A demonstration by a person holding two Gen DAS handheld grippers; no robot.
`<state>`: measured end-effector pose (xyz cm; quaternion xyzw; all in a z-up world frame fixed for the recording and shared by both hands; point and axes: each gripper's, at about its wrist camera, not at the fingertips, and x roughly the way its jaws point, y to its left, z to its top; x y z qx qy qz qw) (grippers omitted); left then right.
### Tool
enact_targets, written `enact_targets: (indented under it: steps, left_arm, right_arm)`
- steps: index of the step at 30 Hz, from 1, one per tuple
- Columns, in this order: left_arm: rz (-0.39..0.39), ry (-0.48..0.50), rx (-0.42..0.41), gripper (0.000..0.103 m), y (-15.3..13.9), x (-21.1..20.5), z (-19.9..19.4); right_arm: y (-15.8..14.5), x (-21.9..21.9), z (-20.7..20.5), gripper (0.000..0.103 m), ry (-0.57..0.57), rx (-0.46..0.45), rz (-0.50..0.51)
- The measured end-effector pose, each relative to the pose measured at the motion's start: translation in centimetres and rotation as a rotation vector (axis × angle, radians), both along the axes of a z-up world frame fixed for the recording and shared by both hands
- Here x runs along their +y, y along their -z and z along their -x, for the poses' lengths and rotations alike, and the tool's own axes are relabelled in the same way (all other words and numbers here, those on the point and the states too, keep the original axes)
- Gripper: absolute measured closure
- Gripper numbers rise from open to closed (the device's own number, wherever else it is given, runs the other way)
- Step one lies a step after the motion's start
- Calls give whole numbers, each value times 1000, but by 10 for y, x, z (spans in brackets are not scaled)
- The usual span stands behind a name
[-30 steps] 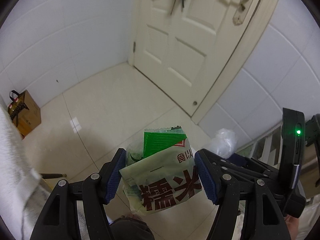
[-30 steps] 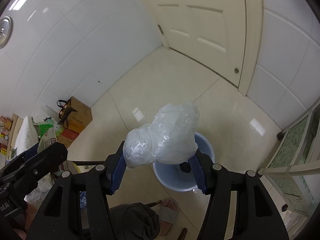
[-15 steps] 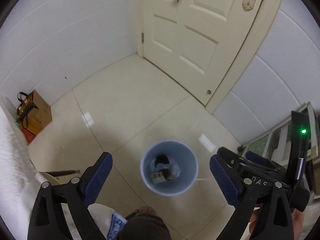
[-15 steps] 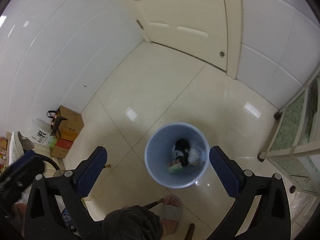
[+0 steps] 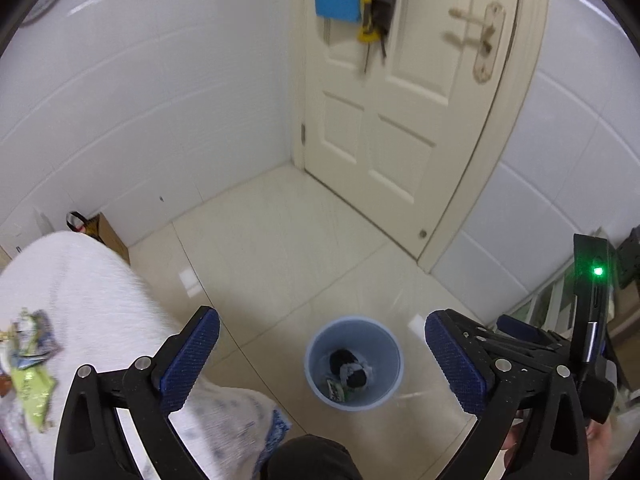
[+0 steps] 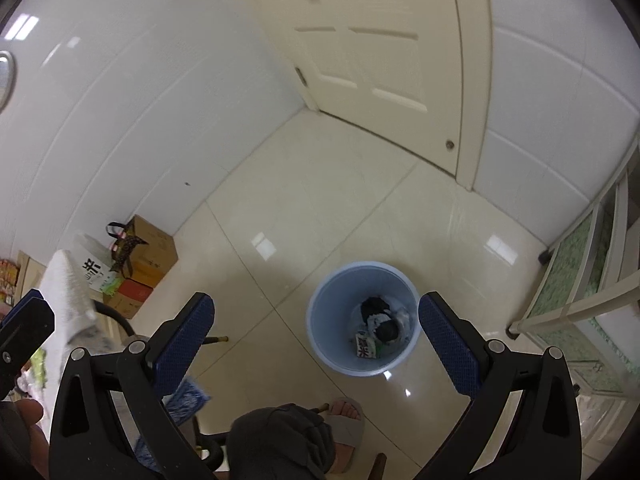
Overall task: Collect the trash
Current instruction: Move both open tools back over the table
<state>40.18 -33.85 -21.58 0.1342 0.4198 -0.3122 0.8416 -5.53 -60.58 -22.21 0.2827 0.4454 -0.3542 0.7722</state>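
The bin [image 5: 353,363] [image 6: 363,317], pale blue and round, stands on the cream tile floor [image 5: 280,248] [image 6: 328,208]. Inside it lies trash [image 5: 349,374] [image 6: 380,334]: a dark lump, crumpled clear plastic and a green-and-white packet at the 7 o'clock side of the bottom. The left gripper [image 5: 322,360] hangs above it with fingers spread wide and nothing between them; the bin shows in the gap, toward the right finger. The right gripper [image 6: 316,344] is likewise spread wide and empty, the bin just inside its right finger. A slippered foot [image 6: 346,424] rests at the bin's 6 o'clock. At 9 o'clock a white cloth [image 5: 92,304] carries more wrappers [image 5: 28,368]. Cardboard boxes [image 6: 146,258] sit against the wall at 10 o'clock, and a cream door [image 5: 400,112] [image 6: 384,48] is at 12 o'clock.
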Motion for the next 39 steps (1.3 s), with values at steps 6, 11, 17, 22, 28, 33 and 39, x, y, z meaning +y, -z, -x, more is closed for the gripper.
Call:
enact_targets:
  steps: [6, 11, 17, 22, 28, 33, 39]
  left_arm:
    - [70, -38, -77, 1, -42, 64, 42]
    - [121, -91, -125, 1, -70, 118, 74]
    - [181, -188, -172, 1, -98, 180, 111]
    - [207, -267, -221, 1, -114, 232, 150]
    - [242, -373, -258, 1, -125, 282, 193]
    - [257, -471, -292, 1, -130, 319, 230]
    - [238, -597, -310, 1, -120, 362, 272]
  right_arm:
    - [-43, 40, -19, 0, -62, -52, 57]
    - [-72, 75, -37, 0, -124, -91, 99]
    - [-102, 123, -65, 0, -225, -131, 144]
    - [-121, 172, -90, 0, -333, -173, 161]
    - [-136, 230, -116, 0, -466, -202, 194]
    - [-139, 271, -133, 0, -560, -217, 206]
    - [-128, 318, -153, 0, -671, -193, 202]
